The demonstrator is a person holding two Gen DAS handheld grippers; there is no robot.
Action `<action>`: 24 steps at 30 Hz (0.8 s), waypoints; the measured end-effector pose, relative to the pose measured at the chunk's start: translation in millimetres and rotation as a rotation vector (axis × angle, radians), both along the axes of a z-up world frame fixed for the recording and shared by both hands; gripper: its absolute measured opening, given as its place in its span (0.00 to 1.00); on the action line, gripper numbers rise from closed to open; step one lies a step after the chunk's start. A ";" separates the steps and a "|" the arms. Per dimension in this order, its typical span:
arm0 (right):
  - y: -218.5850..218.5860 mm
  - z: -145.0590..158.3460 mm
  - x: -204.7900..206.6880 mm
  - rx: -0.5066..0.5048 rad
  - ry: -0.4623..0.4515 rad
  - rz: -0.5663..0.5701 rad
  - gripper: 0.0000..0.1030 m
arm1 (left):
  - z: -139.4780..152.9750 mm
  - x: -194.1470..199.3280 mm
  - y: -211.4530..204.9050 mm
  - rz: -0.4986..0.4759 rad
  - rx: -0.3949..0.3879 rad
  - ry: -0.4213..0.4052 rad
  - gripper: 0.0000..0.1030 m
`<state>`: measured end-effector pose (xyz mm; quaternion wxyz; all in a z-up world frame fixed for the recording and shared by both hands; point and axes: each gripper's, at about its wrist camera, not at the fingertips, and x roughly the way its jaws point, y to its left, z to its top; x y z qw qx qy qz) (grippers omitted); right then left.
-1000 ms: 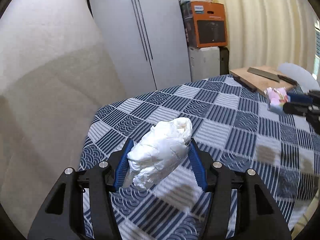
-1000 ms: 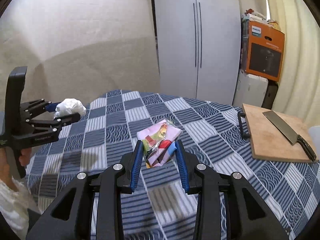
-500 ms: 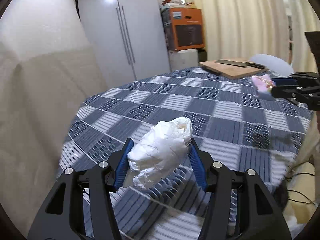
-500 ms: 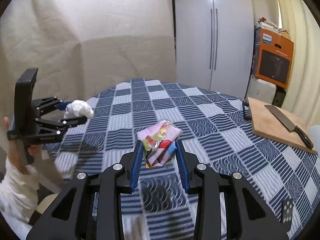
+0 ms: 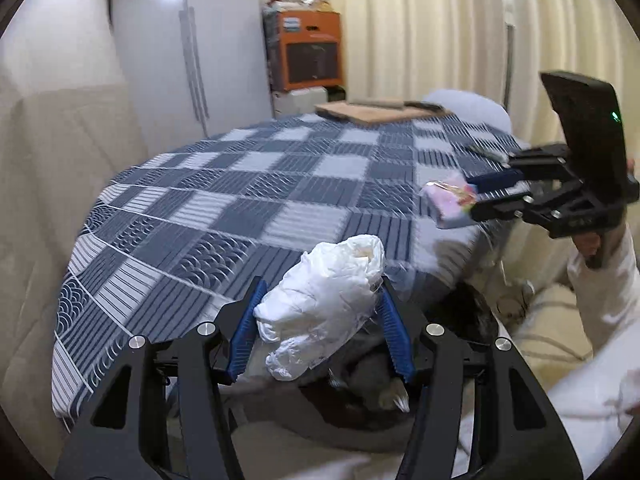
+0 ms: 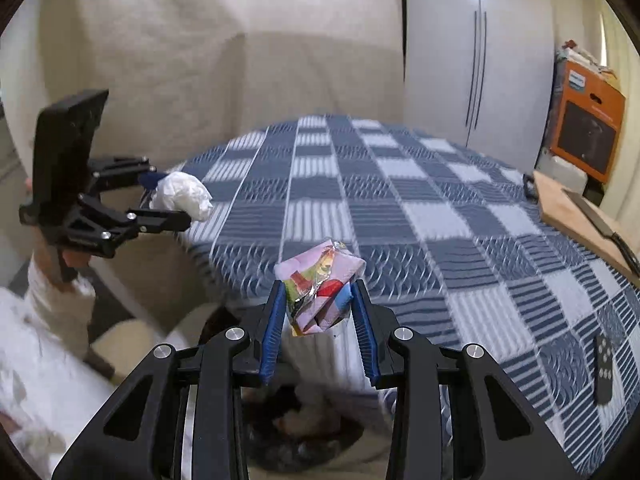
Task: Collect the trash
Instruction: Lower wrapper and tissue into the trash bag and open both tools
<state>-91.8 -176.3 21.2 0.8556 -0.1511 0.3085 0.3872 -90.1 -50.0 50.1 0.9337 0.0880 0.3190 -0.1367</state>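
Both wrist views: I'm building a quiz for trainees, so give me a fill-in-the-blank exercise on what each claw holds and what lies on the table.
1. The left claw is shut on a crumpled ____ plastic bag.
2. The right claw grips a colourful pink ____.
3. On the wooden cutting board lies a ____.
4. The small black remote control rests on the blue checked ____.

Missing words: white; wrapper; knife; tablecloth
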 end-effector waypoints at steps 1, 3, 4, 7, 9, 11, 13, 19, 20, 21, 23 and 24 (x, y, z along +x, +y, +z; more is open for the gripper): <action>-0.1 -3.7 -3.3 -0.005 0.013 0.013 0.31 | -3.3 -4.0 -4.7 -0.018 0.010 0.017 0.55; 1.5 -13.4 -10.1 -0.029 0.032 0.026 0.31 | -8.5 -9.2 -12.9 -0.051 0.034 0.039 0.55; 3.0 -20.5 -13.8 -0.044 0.050 0.039 0.31 | -12.7 -12.0 -19.5 -0.074 0.047 0.057 0.55; 7.8 -35.2 -20.8 -0.077 0.083 0.058 0.31 | -23.8 -16.0 -32.5 -0.120 0.076 0.095 0.55; 10.2 -47.8 -24.3 -0.098 0.114 0.074 0.31 | -37.8 -14.8 -43.9 -0.156 0.090 0.147 0.55; 12.5 -60.0 -25.4 -0.118 0.145 0.081 0.31 | -51.1 -10.0 -51.0 -0.177 0.102 0.199 0.55; 14.7 -72.7 -25.4 -0.139 0.171 0.085 0.31 | -63.8 -9.5 -60.1 -0.207 0.114 0.234 0.55; 21.0 -107.9 -17.0 -0.203 0.208 0.077 0.31 | -104.9 5.6 -78.6 -0.250 0.200 0.311 0.55; 21.7 -112.8 -15.3 -0.215 0.209 0.071 0.31 | -110.1 8.1 -80.4 -0.249 0.217 0.320 0.55; 21.9 -117.2 -13.5 -0.219 0.216 0.068 0.31 | -116.4 11.1 -81.8 -0.250 0.236 0.330 0.55; 22.1 -123.9 -10.3 -0.226 0.229 0.069 0.31 | -125.0 16.1 -82.5 -0.249 0.252 0.343 0.55; 22.8 -127.4 -9.0 -0.237 0.226 0.065 0.31 | -129.2 18.9 -82.2 -0.248 0.253 0.356 0.55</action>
